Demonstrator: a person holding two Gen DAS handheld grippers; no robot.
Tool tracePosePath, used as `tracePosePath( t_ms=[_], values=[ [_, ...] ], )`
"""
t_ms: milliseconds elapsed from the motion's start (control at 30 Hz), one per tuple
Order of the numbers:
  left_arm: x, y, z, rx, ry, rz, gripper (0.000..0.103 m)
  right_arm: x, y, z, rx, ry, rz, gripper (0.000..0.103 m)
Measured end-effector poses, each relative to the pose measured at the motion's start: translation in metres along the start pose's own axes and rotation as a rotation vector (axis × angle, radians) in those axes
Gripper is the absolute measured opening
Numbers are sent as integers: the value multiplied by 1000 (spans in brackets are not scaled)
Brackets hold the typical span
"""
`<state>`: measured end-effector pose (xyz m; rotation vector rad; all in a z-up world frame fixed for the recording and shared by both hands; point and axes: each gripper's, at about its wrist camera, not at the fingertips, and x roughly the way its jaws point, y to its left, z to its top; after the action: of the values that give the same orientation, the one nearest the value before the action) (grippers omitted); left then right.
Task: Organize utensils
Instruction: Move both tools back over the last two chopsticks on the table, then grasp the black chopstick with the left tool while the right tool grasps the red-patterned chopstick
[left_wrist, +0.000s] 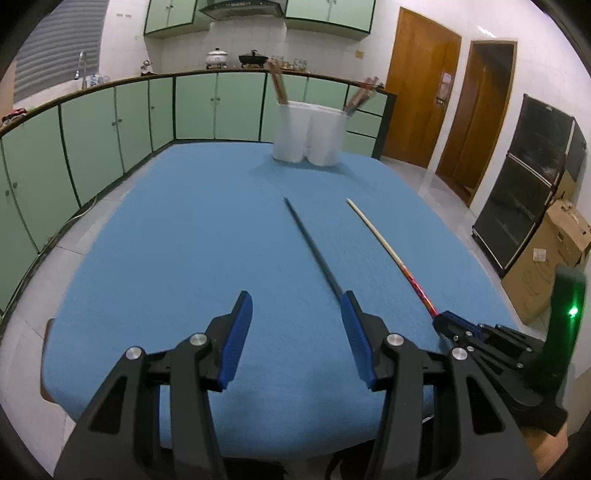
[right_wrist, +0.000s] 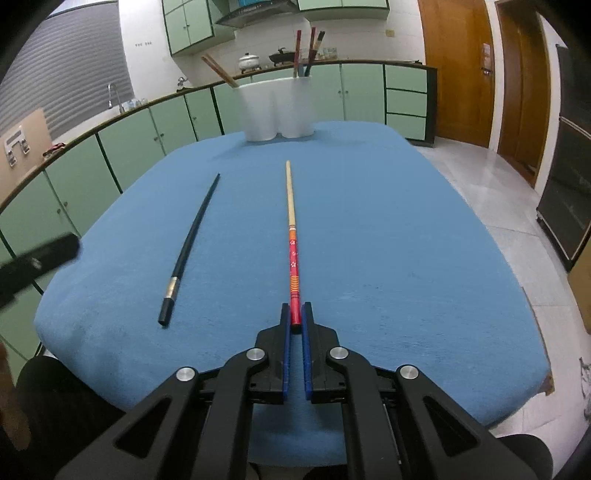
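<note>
The right tongs (right_wrist: 295, 314) are clamped on the red butt end of the long red-and-cream patterned chopstick (right_wrist: 291, 236), which lies flat on the blue cloth-covered tabletop (right_wrist: 406, 240) and points toward 12 o'clock in the right wrist view. The left tongs (left_wrist: 295, 306) are spread wide with nothing between the blue pads, hovering over the near edge of the tabletop. The slim black chopstick with a silver band (right_wrist: 192, 240) lies just off to the 10 o'clock side of the red one, roughly parallel and not touching it; in the left wrist view its near end disappears behind the right-hand blue pad (left_wrist: 356, 339). At the far end of the tabletop, around 12 o'clock, there's a white plastic 2-compartment utensil holder (right_wrist: 277, 107) standing upright, with a few chopsticks already leaning in each side: wooden ones in the left cup, darker and red ones in the right.
</note>
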<state>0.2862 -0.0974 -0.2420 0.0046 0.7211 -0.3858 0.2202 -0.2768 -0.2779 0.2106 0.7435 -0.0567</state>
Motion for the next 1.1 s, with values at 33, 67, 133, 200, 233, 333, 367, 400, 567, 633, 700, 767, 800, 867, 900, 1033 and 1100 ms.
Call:
tracePosePath(
  t_ms=[33, 67, 133, 200, 233, 333, 367, 400, 567, 633, 700, 767, 800, 867, 900, 1033, 1100],
  values=[
    [4, -7, -3, 8, 2, 2, 49, -2, -2, 0, -2, -4, 1, 8],
    [8, -13, -6, 16, 7, 5, 49, -3, -4, 0, -9, -13, -2, 9],
    [21, -26, -13, 34, 31, 2, 49, -4, -8, 0, -17, -4, 7, 9],
    [34, -36, -20, 57, 54, 12, 49, -4, -12, -1, -21, 0, 15, 10],
    [38, -37, -23, 62, 66, 12, 49, -4, -13, -1, -25, 3, 25, 10],
    [47, -39, -28, 71, 86, 24, 49, -3, -10, -3, -40, 3, 32, 13],
    [47, -39, -28, 76, 83, 29, 49, -2, -10, -2, -46, 2, 31, 14],
    [48, -40, -29, 87, 78, 39, 49, -1, -8, -3, -52, 1, 29, 15],
    [45, -37, -31, 93, 63, 55, 11, 2, 5, -2, -102, -4, 38, 18],
    [42, -33, -31, 81, 59, 53, 7, 2, 9, -3, -129, -10, 33, 18],
    [41, -32, -32, 79, 63, 45, 7, 3, 8, -2, -126, -13, 31, 18],
    [42, -35, -33, 99, 63, 51, 9, 3, 7, -1, -118, -15, 24, 18],
    [42, -36, -33, 110, 61, 52, 9, 3, 7, -1, -119, -17, 19, 18],
    [42, -36, -33, 113, 60, 46, 12, 3, 8, -1, -125, -19, 11, 18],
    [41, -36, -34, 111, 59, 41, 12, 3, 8, -1, -123, -20, 10, 18],
    [44, -36, -30, 112, 56, 17, 9, 5, 9, 0, -122, -20, 6, 10],
    [41, -35, -28, 102, 47, -1, 8, 3, 8, 3, -109, -22, 11, 6]
  ],
)
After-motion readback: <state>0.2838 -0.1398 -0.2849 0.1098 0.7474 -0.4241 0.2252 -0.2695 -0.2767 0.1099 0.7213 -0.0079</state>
